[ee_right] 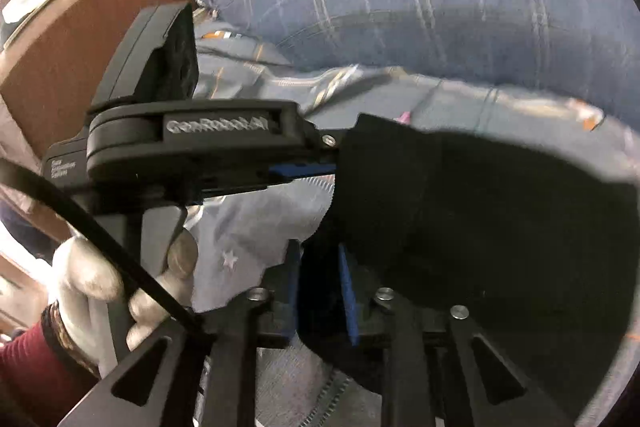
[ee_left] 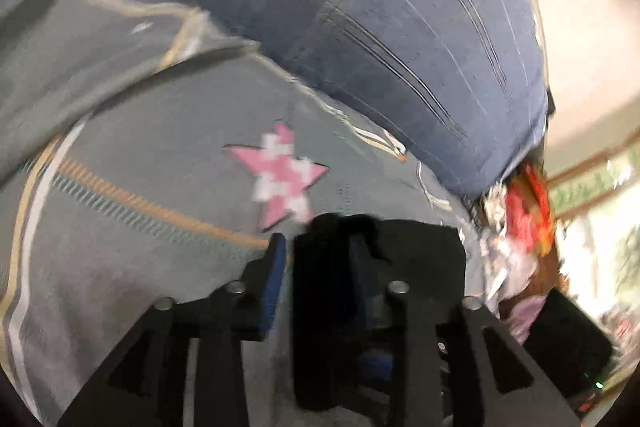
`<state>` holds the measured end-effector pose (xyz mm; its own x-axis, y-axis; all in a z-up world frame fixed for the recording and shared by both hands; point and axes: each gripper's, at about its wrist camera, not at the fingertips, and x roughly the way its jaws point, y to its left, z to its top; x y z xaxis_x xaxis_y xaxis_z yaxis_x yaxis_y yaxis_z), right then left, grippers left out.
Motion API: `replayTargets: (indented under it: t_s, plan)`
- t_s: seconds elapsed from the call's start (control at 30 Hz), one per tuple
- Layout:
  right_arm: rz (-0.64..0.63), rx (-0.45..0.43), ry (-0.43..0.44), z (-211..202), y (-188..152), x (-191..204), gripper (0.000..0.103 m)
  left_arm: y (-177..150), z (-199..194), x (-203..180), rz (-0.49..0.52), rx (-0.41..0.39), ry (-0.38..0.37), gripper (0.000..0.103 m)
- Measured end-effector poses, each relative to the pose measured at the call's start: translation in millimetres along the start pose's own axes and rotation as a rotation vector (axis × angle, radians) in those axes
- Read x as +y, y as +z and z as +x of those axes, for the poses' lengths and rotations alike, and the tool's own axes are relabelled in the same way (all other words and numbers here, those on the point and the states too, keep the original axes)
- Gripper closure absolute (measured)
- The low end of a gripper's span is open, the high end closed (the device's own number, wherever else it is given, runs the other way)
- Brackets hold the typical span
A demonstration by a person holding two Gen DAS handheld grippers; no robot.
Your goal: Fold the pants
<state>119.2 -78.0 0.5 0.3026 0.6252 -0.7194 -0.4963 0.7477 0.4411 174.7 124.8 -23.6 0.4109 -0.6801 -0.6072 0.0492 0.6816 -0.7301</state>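
1. Bed (ee_left: 132, 267): grey-green cover with orange and white stripes. It carries everything here; it is the landmark.
2. Blue pillow (ee_left: 400, 27): big, on the bed beyond both claws. The right wrist view shows a round badge print on it.
3. Pants (ee_right: 500, 227): dark cloth, bunched on the bed just in front of the pillow. Too dark and blurred to make out leg or waist.
4. Left claw (ee_left: 320, 251): low over the bed, beside the pink star (ee_left: 280, 173). Narrow gap, a fold of the dark pants sits between the pads; firm pinch or not, cannot tell.
5. Right claw (ee_right: 318, 287): also over the bed, near the left claw. Narrow gap, pants cloth fills it; pad pressure unclear.
6. Gloved hand (ee_right: 104, 291): grips the left claw's handle, at the bed's near side.
7. Risks (judgement): both grips look loose, so the cloth may slip out mid-fold. The bunched pants may fold crooked. The claws are close together and could knock or snag the bed cover.
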Motion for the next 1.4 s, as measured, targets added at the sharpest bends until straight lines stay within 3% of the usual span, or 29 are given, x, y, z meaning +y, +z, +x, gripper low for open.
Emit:
replayTargets:
  t_s: [0.03, 0.07, 0.13, 0.27, 0.43, 0.5, 0.6, 0.7, 0.8, 0.9, 1.0, 1.03, 1.17, 1.23, 1.3, 1.4]
  plan:
    - [0.014, -0.010, 0.029, -2.7, -2.9, -1.9, 0.069, -0.1, -8.6, 9.7, -0.041, -0.019, -0.016, 0.065]
    - [0.036, -0.024, 0.073, -8.8, -4.9, -4.1, 0.053, 0.7, -16.0, 16.4, -0.070, -0.037, -0.023, 0.064]
    - [0.056, -0.045, 0.139, -23.7, -7.5, -5.1, 0.037, 3.1, -35.1, 21.9, -0.108, -0.084, -0.015, 0.063]
    - [0.051, -0.124, 0.198, -76.6, -16.6, -8.7, 0.037, 4.6, -56.3, -9.1, -0.040, -0.139, -0.007, 0.063]
    - [0.159, -0.233, 0.014, -113.5, 0.1, -55.3, 0.039, 0.7, -18.9, -67.5, 0.073, -0.072, -0.041, 0.063]
    - [0.268, -0.230, 0.010, -108.2, 12.1, -90.0, 0.041, -1.9, 7.8, -77.5, 0.102, -0.028, -0.008, 0.061]
    - [0.388, -0.172, 0.020, -81.9, 20.9, -128.9, 0.041, -8.3, 38.9, -67.1, 0.088, 0.019, 0.147, 0.062]
    - [0.498, -0.129, 0.019, -48.2, 21.7, -169.4, 0.046, -17.1, 41.6, -49.7, 0.065, -0.026, 0.113, 0.063]
    - [0.580, -0.187, 0.029, -32.6, 15.4, -194.2, 0.059, -20.6, 40.2, -55.1, 0.130, -0.030, 0.133, 0.063]
    - [0.522, -0.208, -0.013, -30.6, 18.3, -187.2, 0.061, -15.6, 30.6, -60.0, 0.124, -0.014, 0.137, 0.063]
    - [0.445, -0.210, -0.045, -51.7, 20.3, -166.1, 0.060, -21.2, 6.5, -71.7, 0.140, -0.046, 0.099, 0.062]
    - [0.418, -0.223, -0.042, -61.6, 18.6, -157.5, 0.056, -26.4, 0.4, -78.3, 0.167, -0.055, 0.107, 0.061]
    - [0.335, -0.253, -0.038, -98.1, -8.2, -122.7, 0.056, -51.7, 4.5, -87.6, 0.248, -0.035, 0.185, 0.054]
    - [0.336, -0.257, -0.041, -104.0, -26.7, -117.1, 0.056, -62.2, 18.0, -79.2, 0.255, 0.000, 0.231, 0.054]
    - [0.373, -0.223, -0.063, -94.6, -45.9, -123.6, 0.054, -62.4, 21.1, -74.5, 0.249, -0.019, 0.253, 0.038]
    - [0.442, -0.213, -0.007, -82.2, -50.2, -145.2, 0.055, -56.0, 18.6, -66.4, 0.168, 0.004, 0.232, 0.038]
